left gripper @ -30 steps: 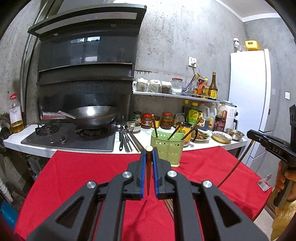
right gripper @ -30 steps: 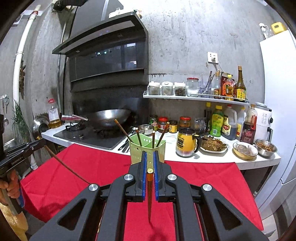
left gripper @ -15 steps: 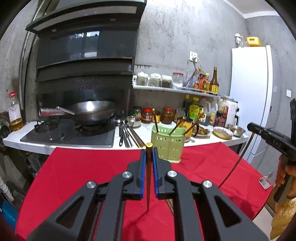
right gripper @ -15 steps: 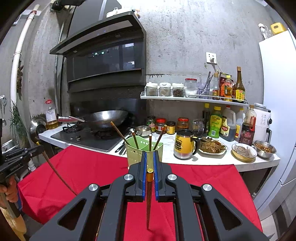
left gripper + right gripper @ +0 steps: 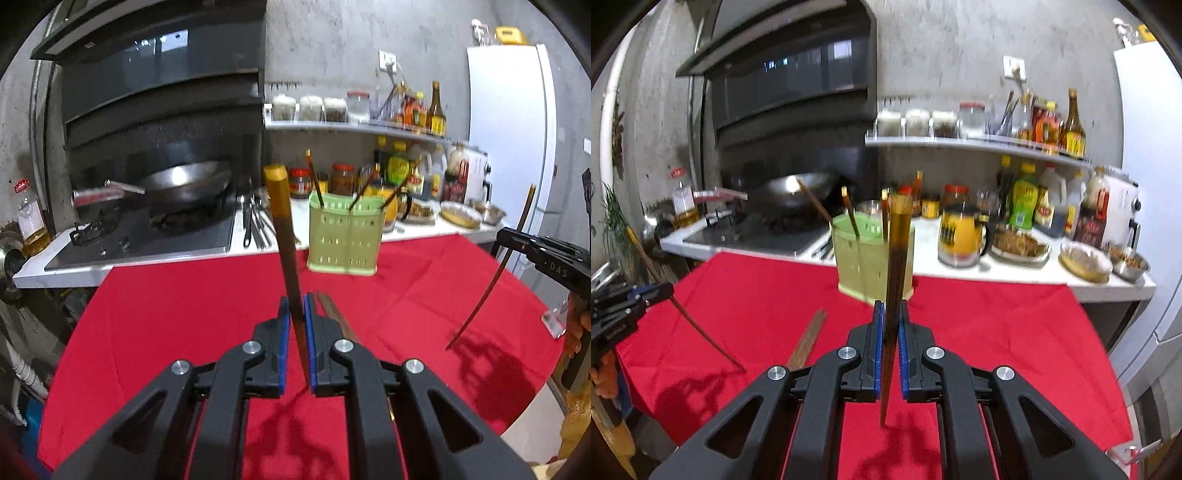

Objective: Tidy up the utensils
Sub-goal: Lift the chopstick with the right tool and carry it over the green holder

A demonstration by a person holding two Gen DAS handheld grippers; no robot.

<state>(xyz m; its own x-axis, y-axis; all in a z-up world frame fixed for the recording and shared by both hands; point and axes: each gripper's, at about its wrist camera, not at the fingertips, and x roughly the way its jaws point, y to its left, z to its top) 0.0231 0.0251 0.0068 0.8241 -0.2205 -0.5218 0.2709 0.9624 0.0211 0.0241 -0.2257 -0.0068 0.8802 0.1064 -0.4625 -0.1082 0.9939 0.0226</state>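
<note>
My left gripper (image 5: 295, 306) is shut on a brown chopstick (image 5: 282, 221) with a gold top. It stands nearly upright, its tip just above the red cloth (image 5: 166, 314). My right gripper (image 5: 891, 310) is shut on a second upright chopstick (image 5: 897, 251). A light green utensil holder (image 5: 345, 236) stands at the cloth's far edge with several chopsticks in it, ahead of both grippers. One more chopstick (image 5: 809, 336) lies flat on the cloth between them. Each gripper shows in the other's view, the right gripper (image 5: 508, 240) and the left gripper (image 5: 666, 291).
Behind the cloth runs a white counter (image 5: 1015, 273) with a stove and wok (image 5: 184, 184), loose metal utensils (image 5: 255, 221), a yellow mug (image 5: 960, 232), dishes of food and bottles. A white fridge (image 5: 509, 129) stands at the right. A person's hand (image 5: 576, 328) holds the right gripper.
Both grippers have sunk toward the red cloth and tipped further down, each still holding its chopstick. The green holder now looks closer, and a chopstick lying on the cloth has come into view.
</note>
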